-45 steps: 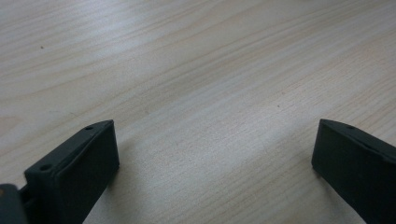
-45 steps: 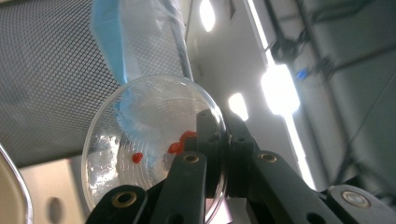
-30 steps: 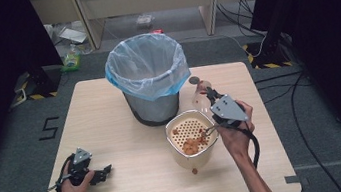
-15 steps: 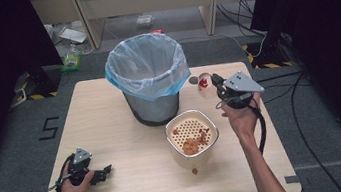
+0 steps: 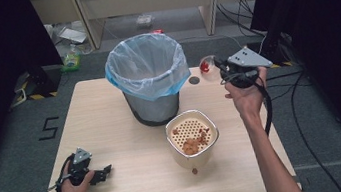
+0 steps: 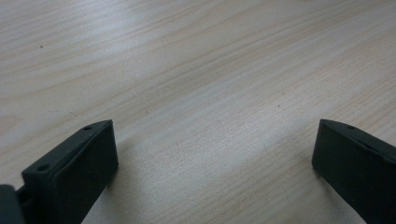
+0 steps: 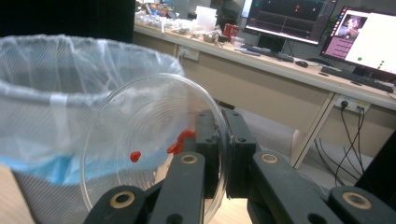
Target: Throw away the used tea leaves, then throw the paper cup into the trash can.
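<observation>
My right gripper [image 5: 220, 69] is held up in the air to the right of the bin, shut on the rim of a clear round plastic lid [image 5: 206, 64] smeared with red. In the right gripper view the lid [image 7: 140, 140] stands on edge between the jaws of the right gripper [image 7: 223, 116], with the bag-lined bin [image 7: 46, 70] just behind it. The grey bin [image 5: 148, 79] with its blue-white bag stands at the back middle of the table. My left gripper [image 5: 99, 174] rests open on the table at the front left, and the left gripper [image 6: 215, 149] has bare wood between its jaws.
A cream tub [image 5: 192, 136] with a perforated insert and orange food bits sits in front of the bin. A small brown crumb [image 5: 195, 171] lies just before it. A dark round mark [image 5: 194, 80] is on the tabletop [image 5: 113, 134] near the bin.
My right gripper has risen from beside the cream tub and moved back toward the bin's right side, carrying the clear lid. The left gripper has stayed put.
</observation>
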